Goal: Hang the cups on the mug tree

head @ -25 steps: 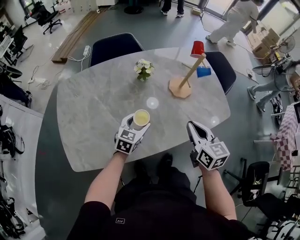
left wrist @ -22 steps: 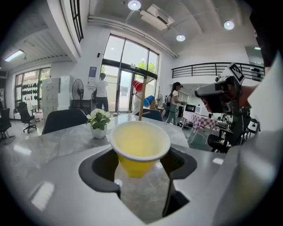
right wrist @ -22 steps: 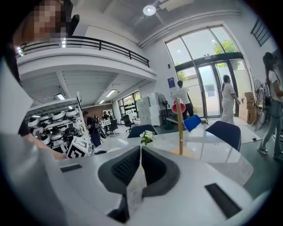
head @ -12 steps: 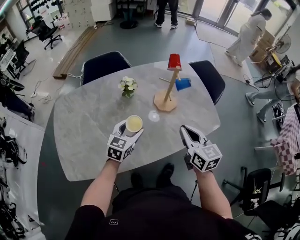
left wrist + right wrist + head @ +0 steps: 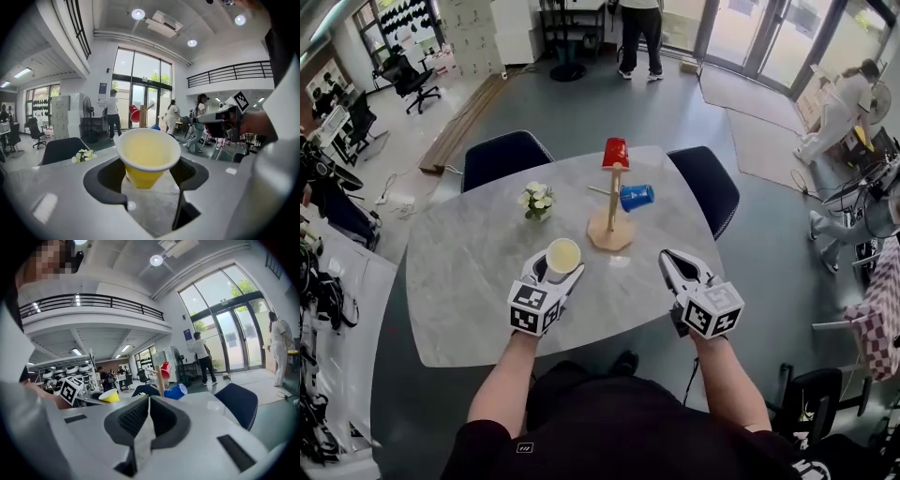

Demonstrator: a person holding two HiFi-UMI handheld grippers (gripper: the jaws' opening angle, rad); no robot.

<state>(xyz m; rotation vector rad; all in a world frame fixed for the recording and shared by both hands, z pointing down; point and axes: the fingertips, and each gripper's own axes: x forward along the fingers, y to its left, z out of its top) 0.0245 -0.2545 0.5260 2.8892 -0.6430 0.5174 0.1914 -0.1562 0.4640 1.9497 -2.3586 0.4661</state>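
Yellow cup (image 5: 563, 253) comes first, on the left. It stands mouth up between the jaws of my left gripper (image 5: 560, 270), which are clamped on its tapered wall below the rim. I hold it above the middle of the table (image 5: 459, 281), between the near edge and the mug tree (image 5: 612, 220). Toward the far edge, a little left of the cup, sits a small bunch of white flowers (image 5: 536, 200). The mug tree stands right of them, also toward the far edge. A red cup (image 5: 615, 152) is capped over its top and a blue cup (image 5: 636, 197) hangs on a right-hand peg. One bare peg (image 5: 598, 190) sticks out to the left, and I judge that to be my target. Farthest right, my right gripper (image 5: 673, 262) hangs above the near edge with its jaws pressed together on nothing.

Several things could go wrong from here. The cup looks thin-walled, so too hard a squeeze could buckle it. It also tapers, so tipping it mouth-first toward the peg could let it slide out of my pads. The tree looks light on its small round base. A push along the peg could tilt it, or shake the blue cup loose. A wide swing from the left could brush the flowers. My free right gripper could steady the base.
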